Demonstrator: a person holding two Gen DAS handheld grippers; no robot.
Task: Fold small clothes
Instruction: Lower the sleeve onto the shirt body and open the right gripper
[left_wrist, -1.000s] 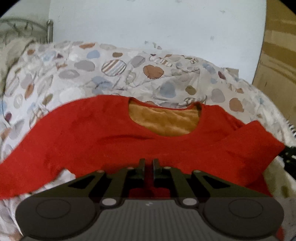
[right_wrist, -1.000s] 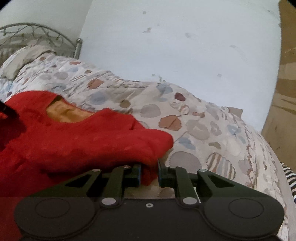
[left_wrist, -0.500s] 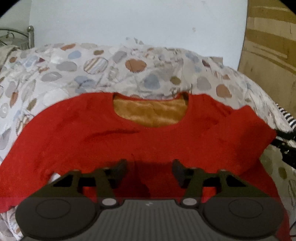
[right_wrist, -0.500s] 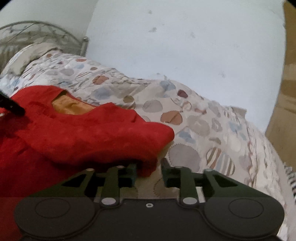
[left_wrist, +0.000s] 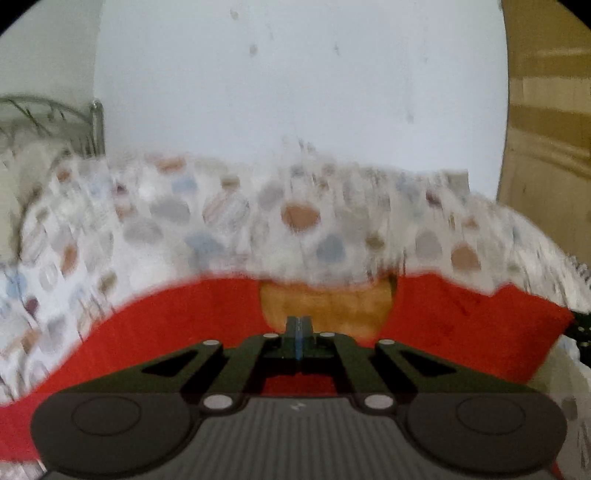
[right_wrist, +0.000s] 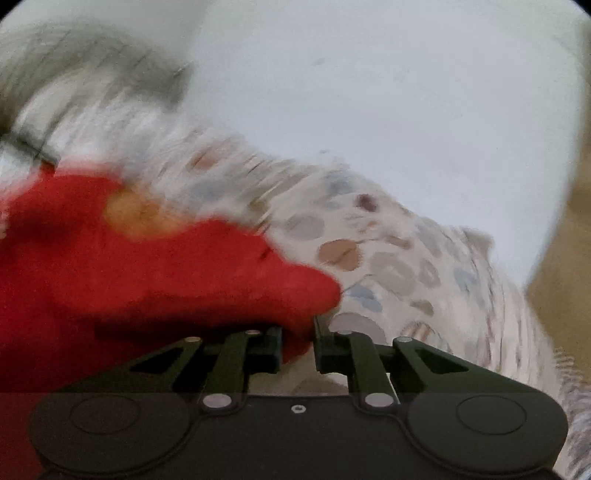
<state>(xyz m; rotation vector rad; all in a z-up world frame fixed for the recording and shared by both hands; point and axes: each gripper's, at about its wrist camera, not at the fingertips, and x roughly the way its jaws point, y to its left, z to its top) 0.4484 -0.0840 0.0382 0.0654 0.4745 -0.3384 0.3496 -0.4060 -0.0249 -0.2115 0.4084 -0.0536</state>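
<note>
Red shirt is lying on the bed — my left tongs, open a moment ago, are now closing empty. Right tongs are still pinching its sleeve — fold continuing.

Ahead at twelve o'clock the patterned bedspread lies open to me, until the wall blocks it. A wooden panel closes two o'clock, a metal bedframe ten.

A home bedroom: patterned quilt on a metal-framed bed against a white wall.
</note>
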